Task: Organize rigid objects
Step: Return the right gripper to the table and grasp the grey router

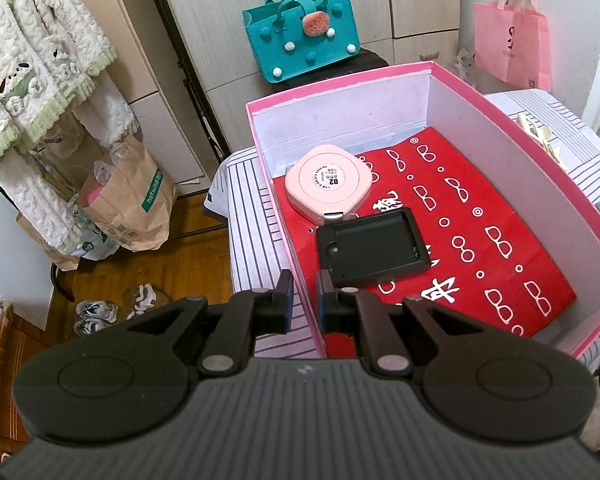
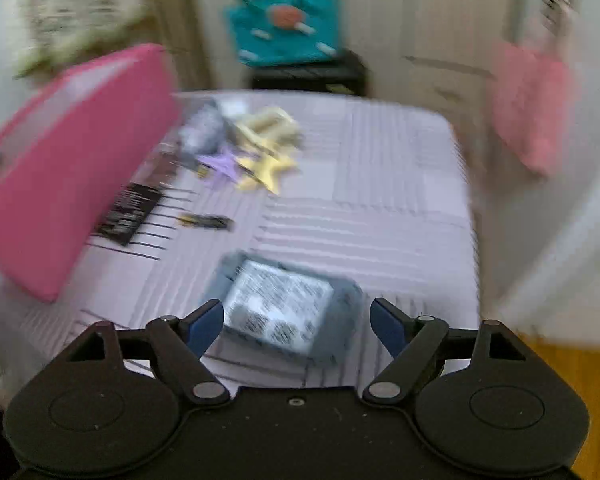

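The right hand-held gripper (image 2: 297,326) has its jaws spread wide, nothing between them, and the grey pack (image 2: 286,310) with the white printed label lies directly ahead of it on the striped bed (image 2: 380,184), just beyond the blue pads (image 2: 206,326). The pack sits between the lines of the two fingers, slightly left of centre, so the gap looks wide enough to take it. Its long axis runs on a slant, from near right to far left, so the jaws probably need a small twist to close squarely across its short side. The right view is blurred, so the label and the exact edges of the pack cannot be read.

The left hand-held gripper (image 1: 302,300) is clamped on the near wall of the pink box (image 1: 284,240), one pad outside and one inside. Within the box, on red paper (image 1: 480,240), lie a pink case (image 1: 326,184) and a black tray (image 1: 374,246), touching each other.

The box stands to the left of the pack. The right hand is clearly the nearer one to the pack, and the left is occupied. Further off by the box lie a black card (image 2: 130,212), a small dark stick (image 2: 206,221) and some stars (image 2: 260,164).
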